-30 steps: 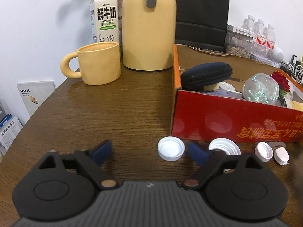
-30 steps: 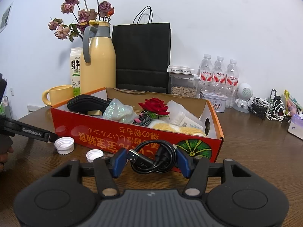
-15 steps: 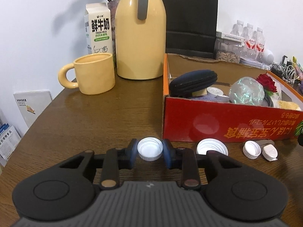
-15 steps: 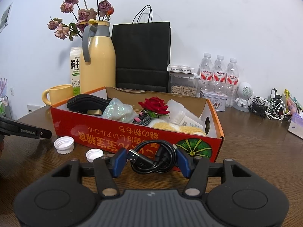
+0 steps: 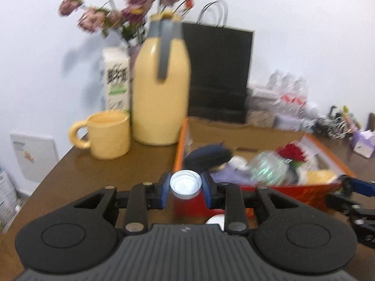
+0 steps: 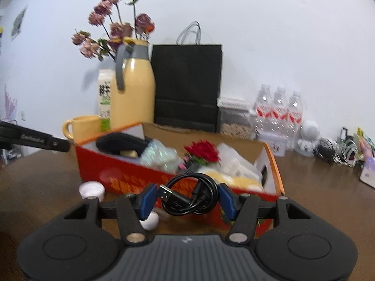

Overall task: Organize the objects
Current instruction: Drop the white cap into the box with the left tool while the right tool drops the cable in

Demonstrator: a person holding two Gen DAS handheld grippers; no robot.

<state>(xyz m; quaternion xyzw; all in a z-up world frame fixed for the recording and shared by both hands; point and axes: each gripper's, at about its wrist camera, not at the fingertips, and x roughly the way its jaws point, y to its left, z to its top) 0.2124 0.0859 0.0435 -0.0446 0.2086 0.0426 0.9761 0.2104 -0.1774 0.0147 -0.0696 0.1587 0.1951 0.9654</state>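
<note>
My left gripper (image 5: 185, 185) is shut on a white bottle cap (image 5: 185, 184) and holds it in the air at the near left corner of the red cardboard box (image 5: 309, 193). My right gripper (image 6: 187, 197) is shut on a coiled black USB cable (image 6: 191, 197) and holds it raised in front of the box's (image 6: 131, 175) near wall. The box holds a black case (image 6: 121, 144), a red rose (image 6: 204, 152) and other small items. Two more white caps (image 6: 91, 189) (image 6: 150, 221) lie on the table before the box.
A yellow thermos (image 5: 161, 93), a yellow mug (image 5: 107, 135), a milk carton (image 5: 116, 82) and a black paper bag (image 5: 218, 75) stand behind the box. Water bottles (image 6: 279, 107) and tangled cables (image 6: 337, 149) are at the back right on the brown table (image 6: 35, 187).
My left gripper closed on the white cap on the table and lifted it up toward the box. My right gripper rose with the cable still in it.
</note>
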